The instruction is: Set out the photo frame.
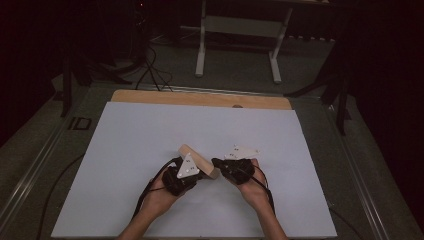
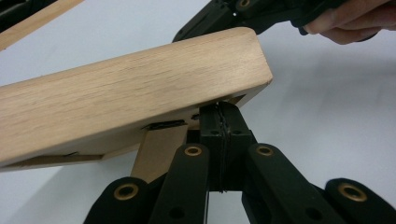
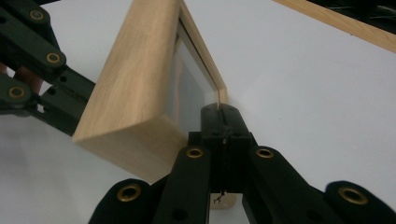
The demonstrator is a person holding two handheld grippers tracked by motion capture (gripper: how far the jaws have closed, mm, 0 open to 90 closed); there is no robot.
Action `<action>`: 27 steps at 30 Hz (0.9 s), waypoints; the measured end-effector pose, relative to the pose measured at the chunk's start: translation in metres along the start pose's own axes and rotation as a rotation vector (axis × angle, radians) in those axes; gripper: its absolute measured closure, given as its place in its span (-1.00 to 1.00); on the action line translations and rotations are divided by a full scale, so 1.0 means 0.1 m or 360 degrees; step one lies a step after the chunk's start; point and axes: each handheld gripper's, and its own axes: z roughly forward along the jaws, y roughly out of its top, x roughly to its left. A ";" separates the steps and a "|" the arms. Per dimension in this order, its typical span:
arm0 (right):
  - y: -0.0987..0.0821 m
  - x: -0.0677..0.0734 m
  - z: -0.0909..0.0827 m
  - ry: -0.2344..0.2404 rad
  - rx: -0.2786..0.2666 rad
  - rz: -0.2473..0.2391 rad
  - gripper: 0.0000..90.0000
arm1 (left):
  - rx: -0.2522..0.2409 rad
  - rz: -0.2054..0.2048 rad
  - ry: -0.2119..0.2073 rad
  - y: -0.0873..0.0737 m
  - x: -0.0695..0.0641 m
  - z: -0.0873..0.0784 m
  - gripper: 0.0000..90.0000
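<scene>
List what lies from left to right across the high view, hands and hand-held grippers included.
Left hand → left hand-held gripper → wooden frame → right hand-held gripper → right hand, all above the white board.

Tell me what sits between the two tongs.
A wooden frame sits between them in the high view, with the left tongs at its near-left side and the right tongs at its right end. Both are shut at its edges.
</scene>
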 end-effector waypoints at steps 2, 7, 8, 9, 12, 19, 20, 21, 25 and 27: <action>0.00 0.00 -0.01 -0.0002 0.0002 -0.0003 1.00 | -0.0002 -0.0004 0.0004 0.00 0.01 0.00 0.99; -0.02 0.02 -0.04 -0.0013 0.0021 -0.0021 1.00 | -0.0022 -0.0014 0.0016 0.01 0.05 0.01 0.99; -0.03 0.02 -0.04 -0.0011 0.0022 -0.0022 1.00 | -0.0023 -0.0014 0.0019 0.01 0.06 0.01 0.99; -0.03 0.02 -0.05 -0.0012 0.0027 -0.0027 1.00 | -0.0022 -0.0014 0.0020 0.02 0.07 0.01 0.99; -0.04 0.03 -0.05 -0.0014 0.0029 -0.0025 1.00 | -0.0030 -0.0022 0.0026 0.02 0.08 0.01 0.99; -0.04 0.07 -0.06 -0.0010 0.0034 -0.0049 1.00 | -0.0008 -0.0024 0.0038 0.01 0.11 -0.01 0.99; -0.04 0.08 -0.06 -0.0007 0.0033 -0.0050 1.00 | -0.0009 -0.0038 0.0041 0.00 0.12 -0.01 0.99; -0.04 0.10 -0.06 -0.0007 0.0036 -0.0067 1.00 | -0.0008 -0.0040 0.0042 0.00 0.12 -0.01 0.99; -0.02 0.17 -0.06 0.0005 0.0051 -0.0111 1.00 | -0.0005 -0.0059 0.0065 -0.03 0.16 -0.03 0.99; -0.01 0.20 -0.06 0.0016 0.0058 -0.0127 1.00 | -0.0008 -0.0072 0.0071 -0.03 0.19 -0.04 0.99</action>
